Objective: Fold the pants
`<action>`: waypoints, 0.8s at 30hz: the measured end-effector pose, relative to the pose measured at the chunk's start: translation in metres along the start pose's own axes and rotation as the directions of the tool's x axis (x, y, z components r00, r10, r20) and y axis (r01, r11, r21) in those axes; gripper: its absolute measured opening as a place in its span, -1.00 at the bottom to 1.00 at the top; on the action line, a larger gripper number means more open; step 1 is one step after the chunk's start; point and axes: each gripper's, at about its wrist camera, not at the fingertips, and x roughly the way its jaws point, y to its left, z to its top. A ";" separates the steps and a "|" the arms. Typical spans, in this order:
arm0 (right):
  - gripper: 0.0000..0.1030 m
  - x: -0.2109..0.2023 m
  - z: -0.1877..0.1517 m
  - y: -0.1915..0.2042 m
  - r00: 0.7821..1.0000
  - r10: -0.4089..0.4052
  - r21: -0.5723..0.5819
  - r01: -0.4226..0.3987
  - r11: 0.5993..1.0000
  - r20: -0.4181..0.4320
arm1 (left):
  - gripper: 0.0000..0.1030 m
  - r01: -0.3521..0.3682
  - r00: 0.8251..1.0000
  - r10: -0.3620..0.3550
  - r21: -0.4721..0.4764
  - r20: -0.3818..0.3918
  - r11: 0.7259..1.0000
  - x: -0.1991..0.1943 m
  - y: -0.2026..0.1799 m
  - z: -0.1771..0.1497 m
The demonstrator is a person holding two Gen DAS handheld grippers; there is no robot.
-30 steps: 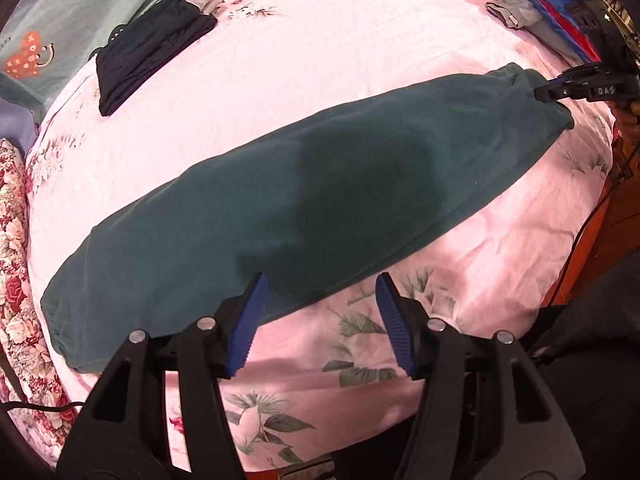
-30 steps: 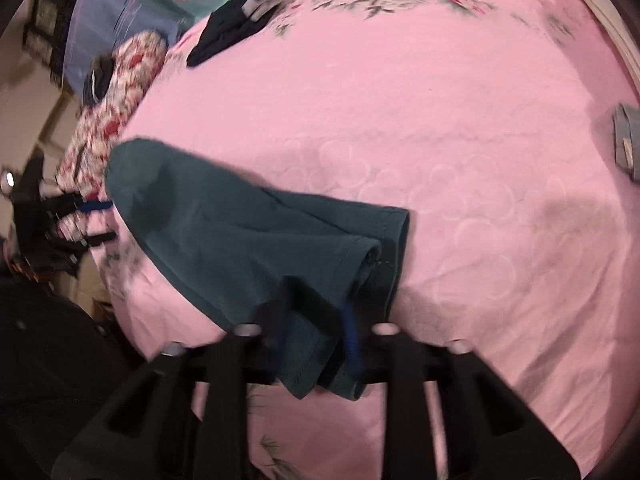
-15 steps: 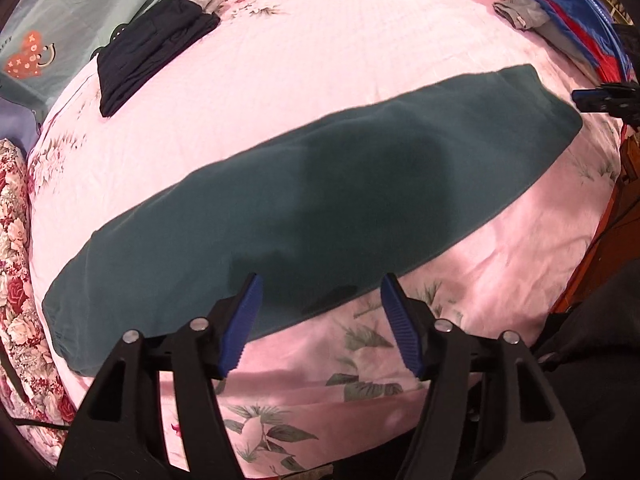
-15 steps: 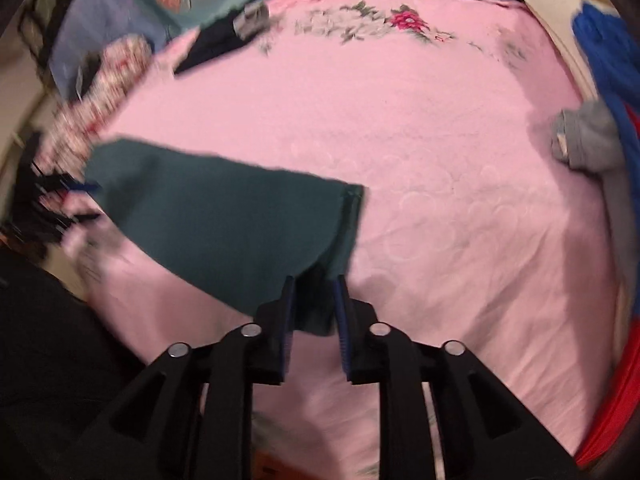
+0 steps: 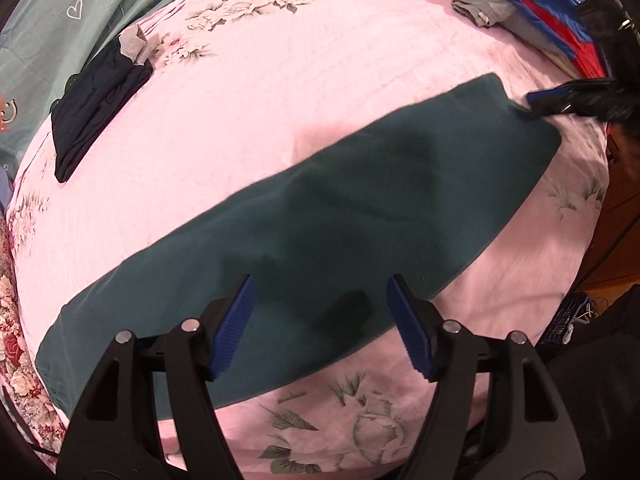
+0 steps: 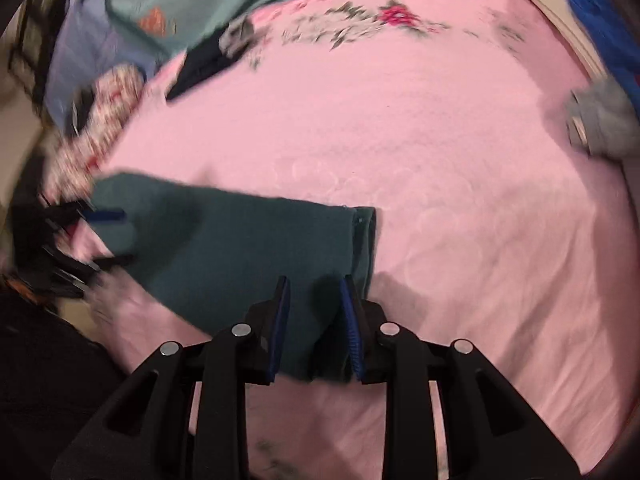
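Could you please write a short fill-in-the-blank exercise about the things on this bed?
1. The pants lying flat on the bed are dark ____.
2. The bedsheet under them is ____ with printed flowers.
3. A folded dark navy garment lies near the ____ pillow.
4. Nothing sits between the pads of the ____ gripper.

Missing words: green; pink; teal; left

Dark green pants (image 5: 320,240) lie flat and lengthwise across a pink floral bed (image 5: 320,60); the left claw (image 5: 320,326) hangs above their near edge, its jaws opening with nothing pressed between them; the right claw (image 5: 560,98) sits at the far end of the pants; folded dark clothing (image 5: 96,108) lies well apart at upper left.
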 end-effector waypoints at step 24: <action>-0.86 -0.013 -0.024 0.019 0.999 0.004 0.042 -0.006 0.999 0.036 | 0.42 0.004 1.000 -0.003 0.016 -0.031 1.000 0.012 -0.020 0.012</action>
